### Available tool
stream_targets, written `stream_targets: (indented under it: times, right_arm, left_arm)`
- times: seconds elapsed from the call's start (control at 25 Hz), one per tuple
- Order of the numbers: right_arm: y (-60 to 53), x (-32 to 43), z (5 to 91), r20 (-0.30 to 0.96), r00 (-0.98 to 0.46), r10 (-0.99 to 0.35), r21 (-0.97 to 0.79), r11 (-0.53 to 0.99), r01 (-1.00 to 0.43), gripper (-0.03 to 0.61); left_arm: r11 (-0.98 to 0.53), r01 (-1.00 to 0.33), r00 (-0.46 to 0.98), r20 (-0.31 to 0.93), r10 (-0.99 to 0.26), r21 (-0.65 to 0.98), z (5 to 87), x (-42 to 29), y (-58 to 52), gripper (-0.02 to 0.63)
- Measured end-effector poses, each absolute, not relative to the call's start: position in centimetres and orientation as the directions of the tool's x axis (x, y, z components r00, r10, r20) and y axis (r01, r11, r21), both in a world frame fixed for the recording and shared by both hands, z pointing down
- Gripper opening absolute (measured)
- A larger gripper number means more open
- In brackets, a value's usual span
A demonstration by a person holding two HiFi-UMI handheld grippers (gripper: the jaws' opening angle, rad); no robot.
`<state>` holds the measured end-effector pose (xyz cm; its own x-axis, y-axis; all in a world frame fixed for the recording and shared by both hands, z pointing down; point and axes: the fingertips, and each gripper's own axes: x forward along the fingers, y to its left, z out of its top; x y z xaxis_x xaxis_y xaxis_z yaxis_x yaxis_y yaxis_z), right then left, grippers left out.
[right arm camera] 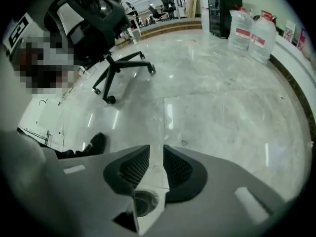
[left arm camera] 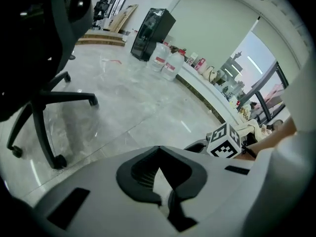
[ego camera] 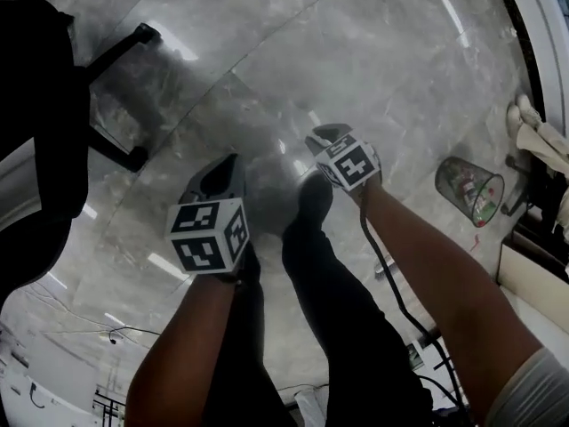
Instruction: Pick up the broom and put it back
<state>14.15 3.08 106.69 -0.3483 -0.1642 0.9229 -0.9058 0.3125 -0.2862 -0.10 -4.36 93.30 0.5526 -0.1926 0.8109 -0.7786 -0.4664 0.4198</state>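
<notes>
Marble floor (ego camera: 373, 52), grey and glossy, fills the head view, seen steeply from above past the person's dark trouser legs and one black shoe (ego camera: 313, 196). Both arms reach down and forward. The left gripper (ego camera: 222, 174) has its jaws together with nothing between them; the right gripper (ego camera: 327, 135) has its jaws slightly apart, a narrow slit of bare floor showing between the pads, and it holds nothing. No broom appears in any view, so which way it lies from either gripper, how its handle runs and which hand is nearer cannot be told; it probably has to be found before anything can be grasped. A black office chair (ego camera: 116, 87) stands on the left. A wire wastebasket (ego camera: 468, 189) stands on the right, near a low white ledge, with crumpled litter in red, green and white inside. Farther off, two large water jugs (right arm camera: 252, 31) stand side by side on the floor, their contents unclear.
</notes>
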Motion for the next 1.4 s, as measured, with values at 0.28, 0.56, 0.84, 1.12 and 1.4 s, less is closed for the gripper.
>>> stream_targets:
  times: [0.28, 0.56, 0.84, 1.12, 1.4]
  right_arm:
    - [6.0, 16.7, 119.2, 0.97, -0.238, -0.051, -0.205, 0.354, -0.912, 0.104]
    - [7.1, 20.9, 126.2, 0.994, -0.109, -0.001, -0.102, 0.329, -0.939, 0.12]
    - [7.2, 21.0, 127.8, 0.995, -0.104, -0.001, -0.098, 0.322, -0.942, 0.115]
    - [6.4, 19.9, 124.7, 0.993, -0.112, -0.023, -0.097, 0.354, -0.93, 0.101]
    - [1.3, 16.5, 110.4, 0.967, -0.179, -0.181, -0.1, 0.375, -0.922, 0.095]
  left_arm:
    - [-0.452, -0.778, 0.559, 0.809, -0.179, 0.437, 102.7, 0.2, -4.5, 0.005]
    - [-0.464, -0.761, 0.571, 0.808, -0.145, 0.454, 107.7, 0.5, -3.3, 0.005]
    - [-0.463, -0.761, 0.568, 0.812, -0.136, 0.455, 109.2, 0.7, -3.1, 0.005]
    - [-0.461, -0.768, 0.567, 0.806, -0.17, 0.444, 107.1, 0.0, -4.9, 0.005]
    - [-0.467, -0.794, 0.545, 0.796, -0.262, 0.39, 96.0, -2.4, -8.0, 0.005]
